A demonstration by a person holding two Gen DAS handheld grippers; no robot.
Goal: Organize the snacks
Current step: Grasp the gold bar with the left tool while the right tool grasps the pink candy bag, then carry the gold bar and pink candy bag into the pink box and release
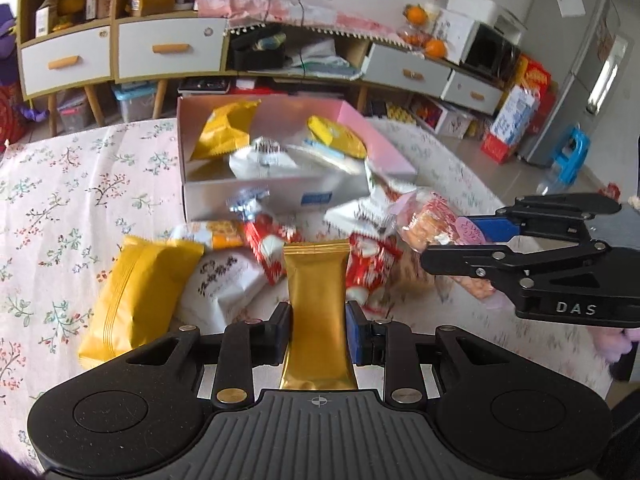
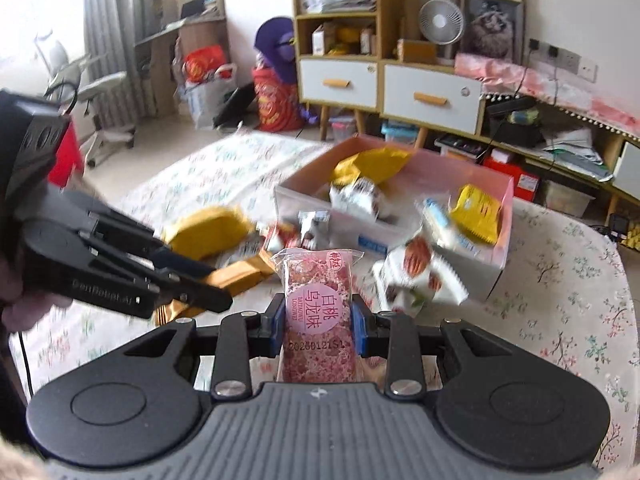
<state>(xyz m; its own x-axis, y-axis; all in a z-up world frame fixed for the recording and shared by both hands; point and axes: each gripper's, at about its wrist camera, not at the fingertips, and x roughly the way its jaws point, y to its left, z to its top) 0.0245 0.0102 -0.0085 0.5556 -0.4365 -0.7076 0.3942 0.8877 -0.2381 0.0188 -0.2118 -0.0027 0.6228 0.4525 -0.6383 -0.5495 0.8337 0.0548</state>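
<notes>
In the left wrist view, the left claw [image 1: 319, 334] is closed on a gold packet [image 1: 318, 312], which stands upright between its two pads. The packet is lifted above the table [image 1: 72, 200], which carries a flowered cloth. Ahead of the claw lies a pile of loose snacks: a yellow packet [image 1: 136, 300] on the left, a white packet [image 1: 226, 286] beside it, and red and white packets [image 1: 372, 268] just behind the gold one. Behind the pile stands the open box [image 1: 280, 196], with a pink inner wall on its right side and several snacks already inside. The left part of the table is bare cloth, with much open room. The table edge curves away on the far right, and past it there is floor. The right claw [image 1: 444, 240] comes in from the right, and it grips a pink snack bar [image 1: 428, 224] above the pile.

In the right wrist view, the right claw [image 2: 319, 328] is closed on the pink snack bar [image 2: 319, 320], which stands upright between the pads, with its pink round label facing the camera. The open box [image 2: 492, 276] lies ahead and a little to the right, its near corner close to a white packet with red print [image 2: 416, 272]. The left claw [image 2: 208, 296] enters from the left, holding the gold packet [image 2: 240, 276] near the pink bar. To the right, the cloth is free up to the rounded table edge [image 2: 624, 300].
</notes>
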